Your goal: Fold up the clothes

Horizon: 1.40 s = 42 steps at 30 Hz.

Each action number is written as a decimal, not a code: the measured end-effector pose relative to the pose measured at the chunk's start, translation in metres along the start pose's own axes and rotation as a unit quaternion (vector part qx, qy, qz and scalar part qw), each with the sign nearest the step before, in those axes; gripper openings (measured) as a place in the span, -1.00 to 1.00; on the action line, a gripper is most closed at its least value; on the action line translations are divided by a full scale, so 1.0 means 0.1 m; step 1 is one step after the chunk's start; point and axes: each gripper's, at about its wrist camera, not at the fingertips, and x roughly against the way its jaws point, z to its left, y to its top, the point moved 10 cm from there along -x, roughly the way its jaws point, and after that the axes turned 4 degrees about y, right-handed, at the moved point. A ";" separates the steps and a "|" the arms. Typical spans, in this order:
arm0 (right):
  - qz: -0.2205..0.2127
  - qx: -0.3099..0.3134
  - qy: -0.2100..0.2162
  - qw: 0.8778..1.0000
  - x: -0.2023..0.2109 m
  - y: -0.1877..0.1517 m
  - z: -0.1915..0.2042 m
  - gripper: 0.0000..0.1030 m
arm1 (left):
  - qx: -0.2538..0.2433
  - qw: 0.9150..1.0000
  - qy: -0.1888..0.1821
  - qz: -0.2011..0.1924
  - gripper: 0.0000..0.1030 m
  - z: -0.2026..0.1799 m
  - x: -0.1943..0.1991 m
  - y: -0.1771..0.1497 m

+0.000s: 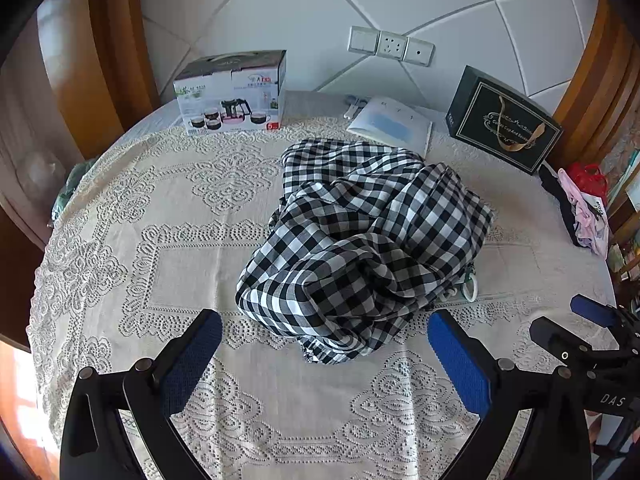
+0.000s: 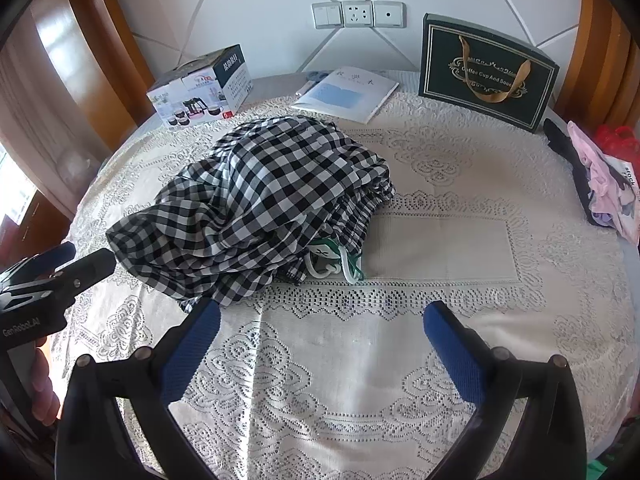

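Observation:
A crumpled black-and-white checked garment [image 1: 360, 240] [image 2: 264, 200] lies in a heap on the lace-covered round table [image 1: 160, 240] [image 2: 460, 248]. A white and green cord or label [image 2: 334, 260] sticks out from under its near right side. My left gripper [image 1: 325, 320] is open just in front of the heap's near edge, nothing between its blue pads. My right gripper [image 2: 322, 314] is open too, hovering over bare lace to the right of the heap. The left gripper's tips [image 2: 84, 260] show at the left edge of the right wrist view.
Along the far edge stand a tea-set box [image 1: 232, 92] [image 2: 200, 88], a white booklet [image 1: 390, 124] [image 2: 348, 94] and a dark green gift box [image 1: 504, 120] [image 2: 486, 72]. A pile of pink and black clothes [image 1: 580, 208] [image 2: 600, 176] sits at the right rim. Wall sockets [image 2: 358, 14] are behind.

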 end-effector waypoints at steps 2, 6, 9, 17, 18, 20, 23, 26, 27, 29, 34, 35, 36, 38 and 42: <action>0.007 -0.002 -0.002 1.000 -0.07 0.01 -0.02 1.00 | 0.002 1.000 0.000 0.006 1.00 0.02 -0.08 0.00; 0.022 -0.005 -0.006 1.000 -0.22 0.05 -0.07 1.00 | 0.003 1.000 0.006 0.019 1.00 0.09 -0.31 0.03; 0.037 -0.007 -0.010 0.999 -0.39 0.10 -0.13 1.00 | 0.005 1.000 0.009 0.024 1.00 0.14 -0.55 0.08; 0.096 -0.015 -0.024 0.995 -1.08 0.22 -0.34 1.00 | -0.016 0.998 0.017 0.063 0.76 0.16 -1.29 0.09; 0.103 -0.016 -0.026 0.994 -1.17 0.22 -0.36 1.00 | -0.017 0.997 0.012 0.069 0.61 0.15 -1.37 0.08; 0.113 -0.012 -0.029 0.993 -1.35 0.23 -0.39 1.00 | -0.012 0.996 -0.008 0.086 0.27 0.12 -1.53 0.03; 0.119 0.005 -0.015 0.993 -1.52 0.24 -0.35 1.00 | 0.005 0.994 -0.041 0.100 0.04 0.07 -1.66 0.01; 0.123 0.017 0.027 0.992 -1.57 0.24 -0.20 -0.09 | 0.016 0.995 -0.047 0.086 -0.47 0.09 -1.58 0.11; 0.122 0.018 0.040 0.992 -1.56 0.25 -0.14 -0.31 | 0.017 0.996 -0.035 0.077 -0.64 0.15 -1.52 0.16; 0.098 0.050 0.026 0.994 -1.40 0.32 -0.06 -0.41 | 0.020 0.998 -0.015 0.058 -0.71 0.27 -1.41 0.26; -0.007 0.065 0.004 0.998 -0.48 0.66 -0.12 -0.56 | 0.049 0.999 0.003 -0.008 -0.77 0.68 -0.71 0.47; -0.031 0.060 -0.003 0.998 -0.25 0.71 -0.17 -0.57 | 0.054 0.998 0.001 -0.018 -0.77 0.75 -0.56 0.51; -0.053 0.054 -0.008 0.997 -0.03 0.74 -0.22 -0.58 | 0.062 0.998 -0.008 -0.025 -0.76 0.83 -0.42 0.53; -0.089 0.042 -0.021 0.995 0.37 0.78 -0.30 -0.58 | 0.076 0.996 -0.026 -0.032 -0.76 0.98 -0.19 0.57; -0.127 0.015 -0.043 0.991 0.98 0.69 -0.57 -0.58 | 0.081 0.989 -0.125 -0.012 -0.69 0.84 -0.01 0.46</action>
